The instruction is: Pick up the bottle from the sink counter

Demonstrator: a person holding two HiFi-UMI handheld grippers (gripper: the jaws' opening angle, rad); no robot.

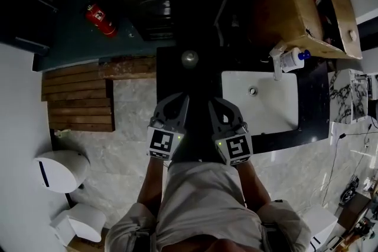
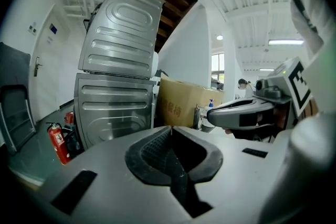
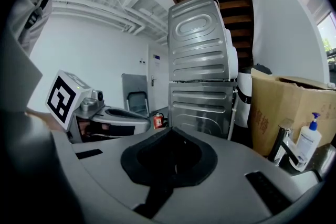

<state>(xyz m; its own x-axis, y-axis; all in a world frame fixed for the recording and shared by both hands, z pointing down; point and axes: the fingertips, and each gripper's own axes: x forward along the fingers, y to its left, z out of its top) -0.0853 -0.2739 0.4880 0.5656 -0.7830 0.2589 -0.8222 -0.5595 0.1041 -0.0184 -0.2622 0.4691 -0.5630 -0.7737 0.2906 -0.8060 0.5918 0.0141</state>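
Jaws on my left hand-held gripper (image 1: 173, 108) are pressed together with nothing between them; the left gripper view shows the dark pads meeting tip to tip. My right hand-held gripper (image 1: 223, 110) is the same, closed on itself and empty. I hold the two side by side close in front of my body, each with its marker cube facing up.

The white pump bottle (image 1: 293, 59) with its blue top stands upright on the black surface (image 1: 311, 100) behind the white sink basin (image 1: 263, 104). It is just beside the faucet (image 1: 276, 63) and at the foot of a big cardboard box (image 1: 307, 3). It is well apart from both my tools, off to my right. In the right gripper view the bottle (image 3: 306, 141) shows at the far right edge, next to the faucet (image 3: 278, 150) and in front of the box (image 3: 281, 107).

Straight ahead are two stacked silver appliances (image 3: 202, 76). A red fire extinguisher (image 1: 100, 19) lies on the dark floor to their left, and wooden slats (image 1: 80, 97) cover part of the floor nearer me.
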